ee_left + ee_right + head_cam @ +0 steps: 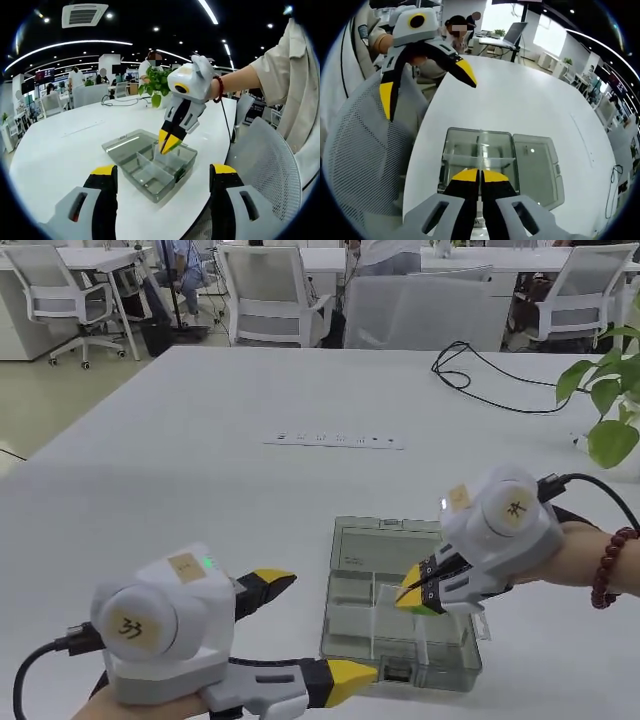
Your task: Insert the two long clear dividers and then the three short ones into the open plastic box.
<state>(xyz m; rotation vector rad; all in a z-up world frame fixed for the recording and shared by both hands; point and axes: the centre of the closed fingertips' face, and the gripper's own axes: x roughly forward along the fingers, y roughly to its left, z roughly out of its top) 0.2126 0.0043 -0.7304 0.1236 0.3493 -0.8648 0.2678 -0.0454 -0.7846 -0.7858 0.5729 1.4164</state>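
I see the plastic box (pixel 440 672) sitting close to the near edge of the bench (pixel 200 490), right of its middle. It is clear with a grey tint, rectangular, and open. Its lid (pixel 380 537) lies flat on the bench on the far side. Inside, clear dividers (pixel 376 602) stand upright and cross each other, splitting the box into compartments. I cannot count them exactly.

One clear rectangular plastic box (pixel 445 670) holds at least two clear plastic dividers (pixel 470 159). Two white, yellow-tipped tools work at the box: left gripper (pixel 330 625), right gripper (pixel 412 602). Beyond the box: one black cable (pixel 480 370), one green leafy plant (pixel 605 390).
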